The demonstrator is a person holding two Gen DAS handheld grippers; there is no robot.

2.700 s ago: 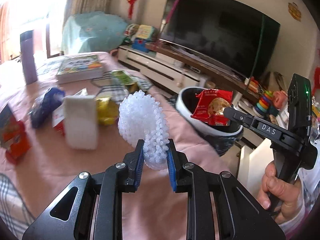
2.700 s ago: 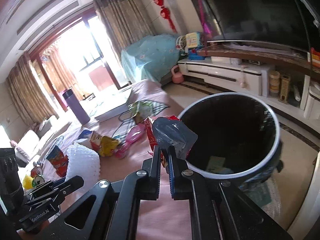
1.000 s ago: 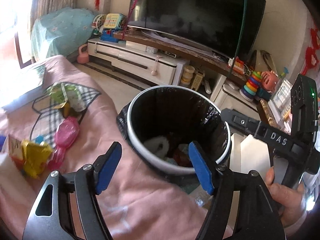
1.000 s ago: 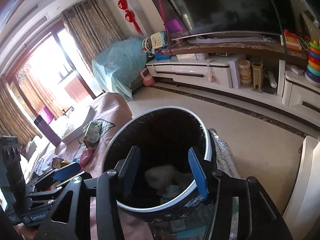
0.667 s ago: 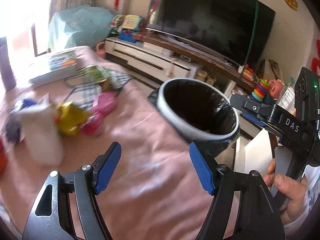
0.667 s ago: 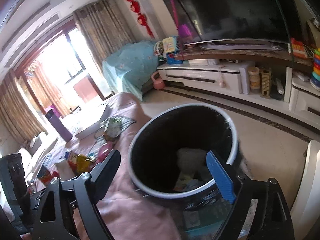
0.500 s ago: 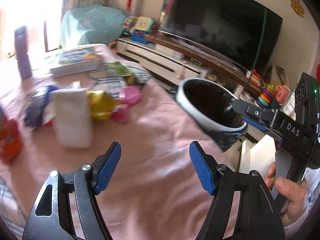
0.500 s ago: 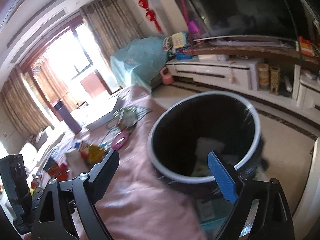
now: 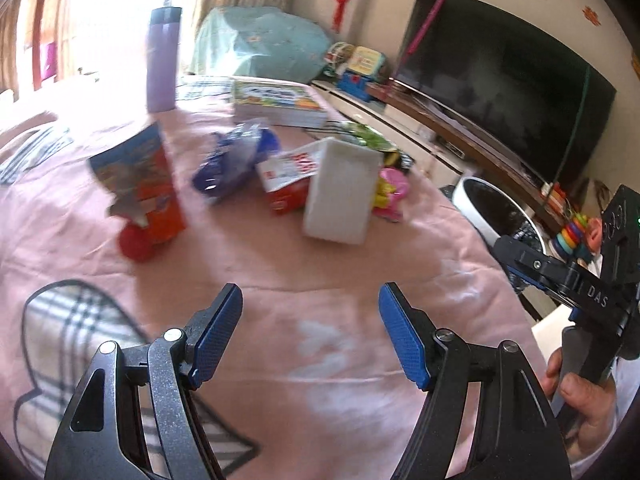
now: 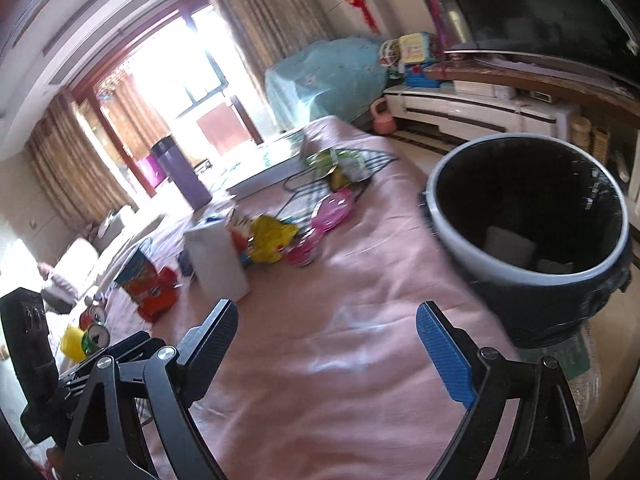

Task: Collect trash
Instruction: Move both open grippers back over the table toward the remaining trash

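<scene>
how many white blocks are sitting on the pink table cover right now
1. The white block stands upright mid-table, beside the red and white carton and in front of the pink toy. Others may hide behind the clutter.

1. Our left wrist view looks low along its fingers (image 9: pixel 218 330) across the pink-covered worktop (image 9: pixel 280 280) toward the litter pile and the TV (image 9: pixel 500 76).
2. Our right wrist view faces the window, close over the trash bin (image 10: pixel 472 256).
3. Both share the white block (image 9: pixel 340 196) (image 10: pixel 218 260), the purple bottle (image 9: pixel 162 60) (image 10: pixel 182 178) and the bin (image 9: pixel 472 208).
</scene>
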